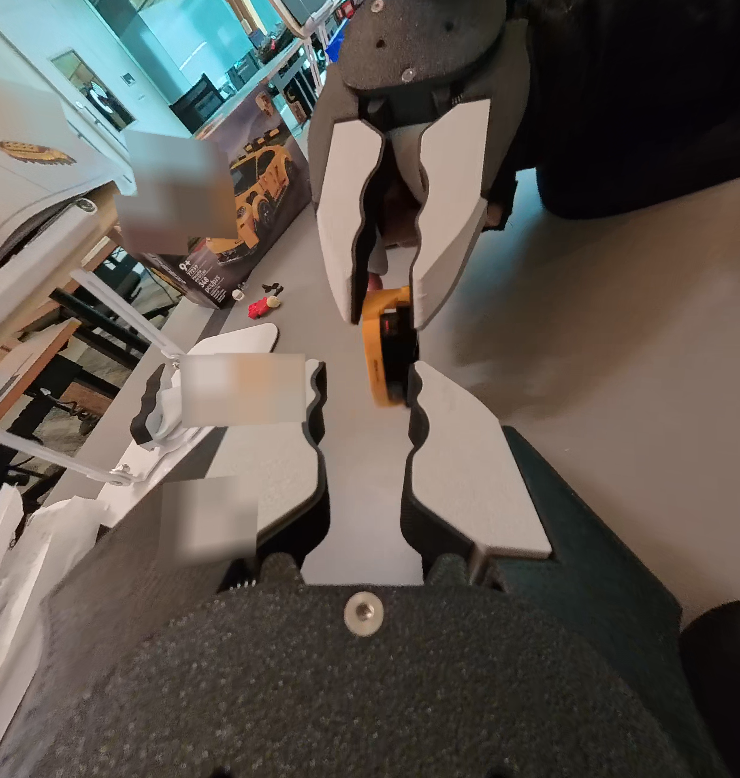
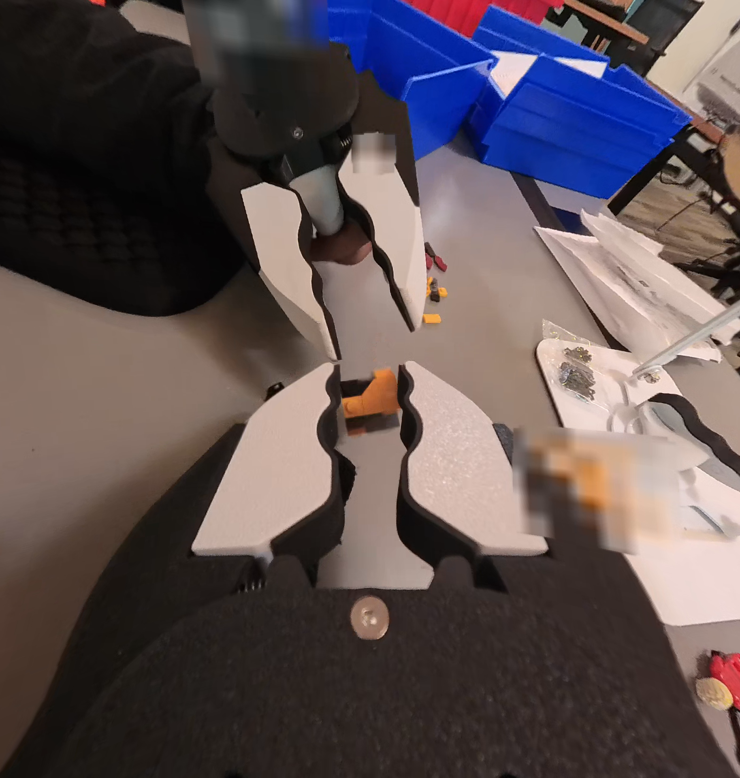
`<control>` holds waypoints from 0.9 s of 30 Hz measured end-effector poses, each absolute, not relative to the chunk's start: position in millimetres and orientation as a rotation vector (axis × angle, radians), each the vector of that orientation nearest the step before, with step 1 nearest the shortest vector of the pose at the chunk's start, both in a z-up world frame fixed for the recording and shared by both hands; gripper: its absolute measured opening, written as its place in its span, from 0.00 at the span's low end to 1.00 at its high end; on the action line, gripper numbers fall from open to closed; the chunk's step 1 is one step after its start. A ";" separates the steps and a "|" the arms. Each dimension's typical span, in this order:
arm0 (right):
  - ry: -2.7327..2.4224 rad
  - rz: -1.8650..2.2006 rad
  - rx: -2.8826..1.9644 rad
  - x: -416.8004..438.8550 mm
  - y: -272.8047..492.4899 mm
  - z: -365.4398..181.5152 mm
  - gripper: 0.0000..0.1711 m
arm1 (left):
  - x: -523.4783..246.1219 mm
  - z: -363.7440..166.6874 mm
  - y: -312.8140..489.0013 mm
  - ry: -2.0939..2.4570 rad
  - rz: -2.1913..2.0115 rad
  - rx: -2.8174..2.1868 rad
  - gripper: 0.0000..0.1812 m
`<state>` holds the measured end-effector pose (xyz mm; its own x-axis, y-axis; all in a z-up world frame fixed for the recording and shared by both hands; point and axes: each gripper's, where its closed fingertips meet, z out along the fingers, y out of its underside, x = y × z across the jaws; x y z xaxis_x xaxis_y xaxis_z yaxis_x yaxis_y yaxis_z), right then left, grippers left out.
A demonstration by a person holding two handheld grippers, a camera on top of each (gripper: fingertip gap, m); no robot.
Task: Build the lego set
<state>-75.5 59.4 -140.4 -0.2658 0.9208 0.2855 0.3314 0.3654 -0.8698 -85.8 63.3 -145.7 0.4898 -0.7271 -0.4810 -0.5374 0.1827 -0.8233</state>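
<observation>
Above the grey table [image 1: 570, 337], the right gripper [image 2: 370, 370] is clamping a yellow-and-black lego piece [image 2: 372, 400] between its fingertips. The left gripper [image 1: 368, 370] is facing it with jaws parted, one fingertip touching the piece, holding nothing.

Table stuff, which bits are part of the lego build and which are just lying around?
Job: yellow car piece in right tongs; left tongs; loose bricks; booklet; lego box.
Lying about: blue bins; red minifigure.
</observation>
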 end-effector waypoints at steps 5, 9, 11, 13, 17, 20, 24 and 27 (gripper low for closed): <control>-1.772 0.884 -1.073 -78.6 53.8 -135.1 0.09 | -82.0 -155.9 61.7 1.199 -0.192 -1.510 0.17; -1.789 0.857 -1.060 -78.2 51.4 -132.6 0.01 | -79.5 -159.8 60.2 1.210 -0.217 -1.524 0.17; -1.794 0.845 -1.068 -77.8 53.4 -134.9 0.02 | -80.5 -164.1 61.0 1.220 -0.206 -1.544 0.16; -1.801 0.845 -1.100 -76.6 57.2 -139.1 0.06 | -82.4 -166.6 62.2 1.220 -0.201 -1.563 0.16; -1.825 0.799 -1.208 -77.0 67.9 -156.5 0.14 | -91.9 -165.3 68.1 1.187 -0.177 -1.585 0.15; -1.829 0.770 -1.308 -80.5 73.2 -168.3 0.21 | -112.6 -159.2 79.5 1.097 -0.135 -1.619 0.13; -1.804 0.770 -1.486 -90.2 80.4 -181.4 0.31 | -149.0 -158.8 97.7 0.888 -0.161 -1.735 0.09; -1.731 0.930 -1.709 -100.4 81.3 -183.5 0.37 | -159.8 -159.9 102.5 0.788 -0.221 -1.783 0.09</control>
